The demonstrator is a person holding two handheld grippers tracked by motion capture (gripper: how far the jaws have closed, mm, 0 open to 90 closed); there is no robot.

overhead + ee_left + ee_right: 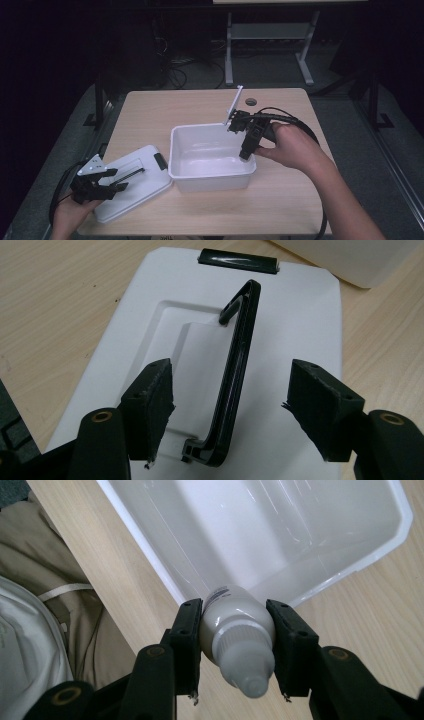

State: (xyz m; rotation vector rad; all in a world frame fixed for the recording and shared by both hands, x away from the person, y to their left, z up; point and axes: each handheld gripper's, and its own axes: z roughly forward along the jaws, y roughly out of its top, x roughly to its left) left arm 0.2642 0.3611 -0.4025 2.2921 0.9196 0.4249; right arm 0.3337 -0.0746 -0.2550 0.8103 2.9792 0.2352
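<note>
My right gripper pinches a small white bottle by its shoulder, just below the ribbed cap, one pad pressed on each side. In the right gripper view the bottle sits at the bottom centre of the frame, its body pointing away toward the near rim of the white tub, its cap toward the camera. I judge that gripping it near the neck lets the body go in first when I lower it.

In the high view the tub stands at the middle of the surface, open side up, and my right gripper hangs over its right-hand wall. The tub looks bare inside, so the bottle would be the first thing in.

At the lower left of that view my left gripper rests over the white lid, which lies flat just beside the tub. In the left gripper view its jaws stand spread on either side of the lid's black handle without touching it. The handle is tipped up, ready to be taken once the tub is filled.
</note>
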